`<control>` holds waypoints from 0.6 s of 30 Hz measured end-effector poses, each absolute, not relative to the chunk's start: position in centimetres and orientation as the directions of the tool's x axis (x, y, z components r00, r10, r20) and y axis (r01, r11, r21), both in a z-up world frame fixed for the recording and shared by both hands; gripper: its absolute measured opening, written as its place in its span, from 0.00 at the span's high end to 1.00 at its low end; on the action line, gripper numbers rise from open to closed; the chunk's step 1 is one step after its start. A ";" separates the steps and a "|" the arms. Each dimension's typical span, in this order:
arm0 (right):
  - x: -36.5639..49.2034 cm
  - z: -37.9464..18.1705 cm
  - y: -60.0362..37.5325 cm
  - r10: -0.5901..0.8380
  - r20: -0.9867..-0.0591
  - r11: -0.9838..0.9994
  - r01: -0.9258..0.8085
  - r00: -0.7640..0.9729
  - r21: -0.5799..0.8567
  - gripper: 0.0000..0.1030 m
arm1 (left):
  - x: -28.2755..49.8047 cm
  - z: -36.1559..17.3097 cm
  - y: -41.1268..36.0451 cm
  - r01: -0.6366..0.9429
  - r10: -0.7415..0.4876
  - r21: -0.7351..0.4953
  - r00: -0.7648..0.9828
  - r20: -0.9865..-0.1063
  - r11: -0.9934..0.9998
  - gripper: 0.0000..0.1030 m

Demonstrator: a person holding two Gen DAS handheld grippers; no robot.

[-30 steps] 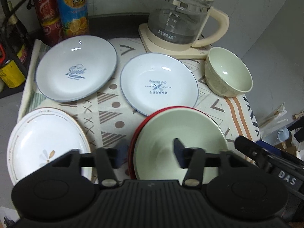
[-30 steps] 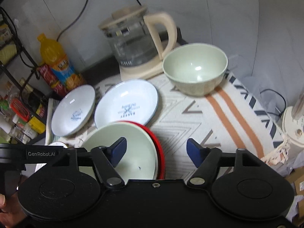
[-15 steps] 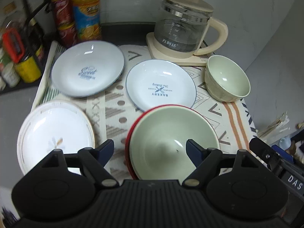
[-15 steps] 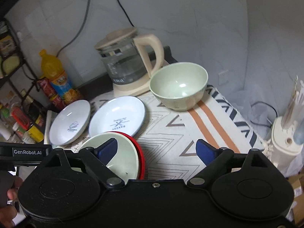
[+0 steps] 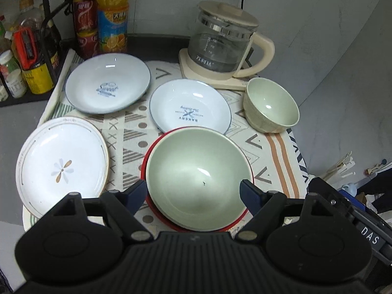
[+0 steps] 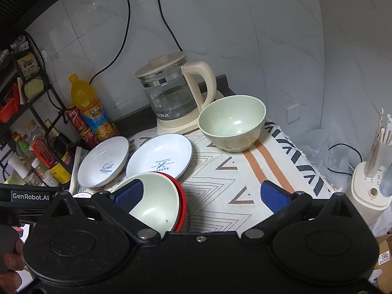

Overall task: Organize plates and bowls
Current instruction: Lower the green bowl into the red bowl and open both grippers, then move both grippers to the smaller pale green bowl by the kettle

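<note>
Where the patterned cloth (image 5: pixel 137 132) covers the small table, your task pieces lie spread around one landmark: the wide pale green bowl (image 5: pixel 198 178) nested in a red bowl (image 5: pixel 147 164) whose rim shows only as a thin crescent at its edge. Your left gripper (image 5: pixel 193 192) hangs above this stack, jaws spread and released, with the blue pads (image 5: pixel 136 193) wider than the green rim and touching nothing. Your right gripper (image 6: pixel 201 193) is beside the same stack, its jaws opening and empty; in the right wrist view its left pad (image 6: pixel 129 194) sits over the green bowl (image 6: pixel 152 201) and the other over bare cloth.

Just behind the stack lies the white plate printed "BAKERY" (image 5: pixel 189 109), its near rim slightly overlapped by the red bowl. Farther back and to the left of the stack is the white plate printed "Sweet" (image 5: pixel 107 87). Directly left of the stack rests a white plate with a flower motif (image 5: pixel 61 166). Back and to the right of the stack stands a small, deep pale green bowl (image 5: pixel 270 107), upright and apart from the plates. Behind that is a glass kettle (image 5: pixel 220 41) on its cream base, and at the far left corner an orange juice bottle (image 5: pixel 112 17) with red cans (image 5: pixel 85 22).
</note>
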State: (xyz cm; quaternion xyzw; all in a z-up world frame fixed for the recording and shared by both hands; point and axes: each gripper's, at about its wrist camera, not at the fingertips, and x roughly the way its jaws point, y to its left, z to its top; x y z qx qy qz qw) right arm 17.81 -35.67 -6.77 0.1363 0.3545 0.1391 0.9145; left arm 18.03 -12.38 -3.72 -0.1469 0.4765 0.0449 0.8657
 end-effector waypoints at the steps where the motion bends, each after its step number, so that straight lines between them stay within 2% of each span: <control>1: 17.8 -6.8 -35.8 0.351 -0.611 0.924 -0.156 0.709 0.349 0.00 | 18.1 -3.7 -12.5 -0.215 -0.062 -0.212 0.547 -0.835 0.953 0.21; 13: 20.8 -7.9 -37.1 0.310 -0.624 0.933 -0.103 0.717 0.345 0.00 | 23.2 -5.0 -14.1 -0.168 -0.062 -0.191 0.572 -0.818 0.967 0.21; 18: 23.4 -8.4 -37.4 0.276 -0.643 0.940 -0.062 0.714 0.335 0.00 | 26.9 -5.5 -14.8 -0.122 -0.112 -0.217 0.565 -0.818 0.969 0.21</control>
